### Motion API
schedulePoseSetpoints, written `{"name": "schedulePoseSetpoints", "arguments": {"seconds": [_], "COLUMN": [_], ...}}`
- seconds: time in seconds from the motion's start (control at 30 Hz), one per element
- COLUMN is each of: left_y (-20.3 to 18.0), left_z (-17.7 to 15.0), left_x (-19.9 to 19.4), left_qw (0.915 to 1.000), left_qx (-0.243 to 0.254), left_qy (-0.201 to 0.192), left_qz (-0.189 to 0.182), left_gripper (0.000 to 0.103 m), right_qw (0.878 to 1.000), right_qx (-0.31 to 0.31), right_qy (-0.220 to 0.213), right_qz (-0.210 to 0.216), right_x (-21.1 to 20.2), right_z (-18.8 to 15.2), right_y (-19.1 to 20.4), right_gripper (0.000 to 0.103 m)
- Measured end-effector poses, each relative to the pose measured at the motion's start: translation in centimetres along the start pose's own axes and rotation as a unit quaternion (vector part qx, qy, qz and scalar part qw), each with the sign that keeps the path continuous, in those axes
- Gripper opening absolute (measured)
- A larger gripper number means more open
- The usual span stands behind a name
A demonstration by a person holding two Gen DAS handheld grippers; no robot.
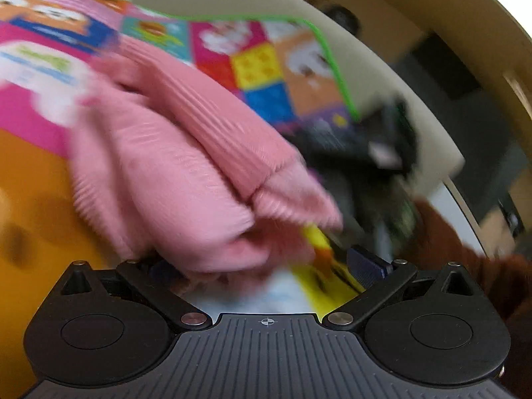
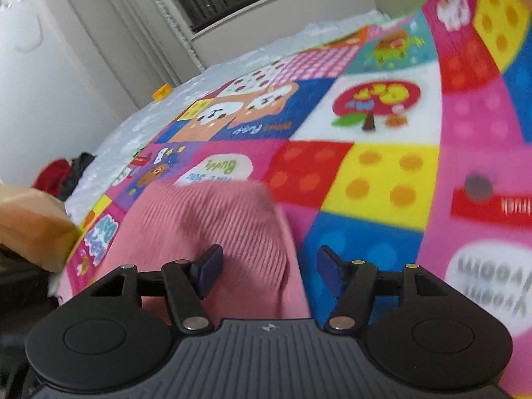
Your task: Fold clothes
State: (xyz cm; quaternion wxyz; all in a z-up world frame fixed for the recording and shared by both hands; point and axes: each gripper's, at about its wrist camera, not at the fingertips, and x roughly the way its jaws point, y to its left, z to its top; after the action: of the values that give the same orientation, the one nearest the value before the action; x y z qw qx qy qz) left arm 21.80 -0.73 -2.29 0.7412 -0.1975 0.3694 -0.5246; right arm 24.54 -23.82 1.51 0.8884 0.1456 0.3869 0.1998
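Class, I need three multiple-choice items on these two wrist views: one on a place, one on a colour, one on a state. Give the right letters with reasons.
1. What does the sweater lie on?
A. a bare wooden floor
B. a patterned mat
C. a chair

2. What colour is the sweater?
A. pink
B. green
C. white

3. How do the right gripper's fingers stand?
A. shut on the sweater
B. apart
C. out of view

Key: 1 B, the mat with bright cartoon squares shows around it; 2 A, the ribbed knit is pink in both views; 3 B, a clear gap shows between the blue fingers, with knit beneath.
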Motion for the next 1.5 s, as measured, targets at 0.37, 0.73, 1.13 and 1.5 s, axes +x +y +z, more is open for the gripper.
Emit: {"name": "schedulePoseSetpoints", "arguments": {"seconds": [0.37,0.73,1.13,1.5], "left_y": [-3.5,1.9,-0.5,1.4], "left_z": [-2.4,-0.7,-2.6,-2.0], "left_x": [-3.6,-6.2,-3.8,-4.7], "left_qw": [0.9974,0.9547,0.9655,0.9391], "left_qx": [0.022,-0.113,-0.092,-0.035], "left_qy": [-0.052,-0.138,-0.149,-0.139], "left_qz": [0.045,0.238,0.193,0.312], "left_gripper": [0.103,0.103,0.103,0.103], "right_qw": [0.982,0.941,0.919,0.926], "right_qx": [-0.152,-0.299,-0.332,-0.326], "right_qy": [-0.106,-0.104,-0.138,-0.168], "right_qz": [-0.033,-0.120,-0.159,-0.090], "right_x": [-5.8,-3.1,-5.3,-6.1], "right_z": [-1.5,-10.1,-9.3,-6.9], "right_y": [5.8,11.2,10.1,15.0], "right_gripper": [0.082,0.087,0.087,0.010]}}
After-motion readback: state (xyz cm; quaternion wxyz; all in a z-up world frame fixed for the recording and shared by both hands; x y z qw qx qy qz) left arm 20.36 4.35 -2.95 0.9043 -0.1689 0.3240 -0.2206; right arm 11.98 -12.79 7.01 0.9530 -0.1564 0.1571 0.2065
